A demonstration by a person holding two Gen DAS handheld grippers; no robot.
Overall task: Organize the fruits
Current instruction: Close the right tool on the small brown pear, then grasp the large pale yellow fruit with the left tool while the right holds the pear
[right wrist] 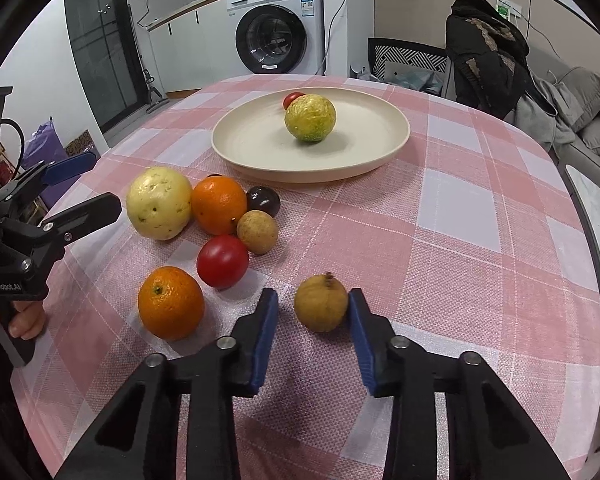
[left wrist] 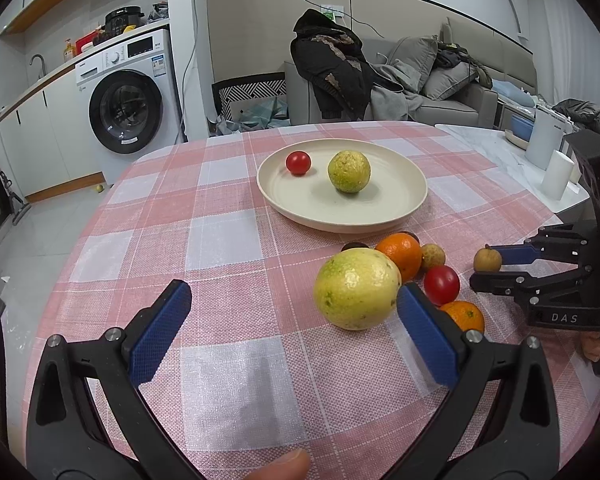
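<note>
A small brown fruit (right wrist: 320, 308) lies on the checked cloth between the fingers of my right gripper (right wrist: 314, 296). The right pad touches it and a gap shows at the left pad. The left wrist view has this gripper (left wrist: 485, 266) at the far right. My left gripper (left wrist: 295, 290) stands wide open, its right finger against a large yellow fruit (left wrist: 356, 288). Beside that fruit lie two oranges (right wrist: 219, 205), (right wrist: 171, 302), a tomato (right wrist: 222, 261), a tan fruit (right wrist: 257, 232) and a dark fruit (right wrist: 263, 201). The cream plate (right wrist: 312, 174) holds a green-yellow fruit (right wrist: 310, 118) and a cherry tomato (right wrist: 293, 99).
The round table's cloth (left wrist: 220, 240) drops off at the left and far edges. A white marble side table (left wrist: 500, 152) with white cups stands at the right. A washing machine (left wrist: 126, 108) and a sofa (left wrist: 440, 92) with clothes stand behind.
</note>
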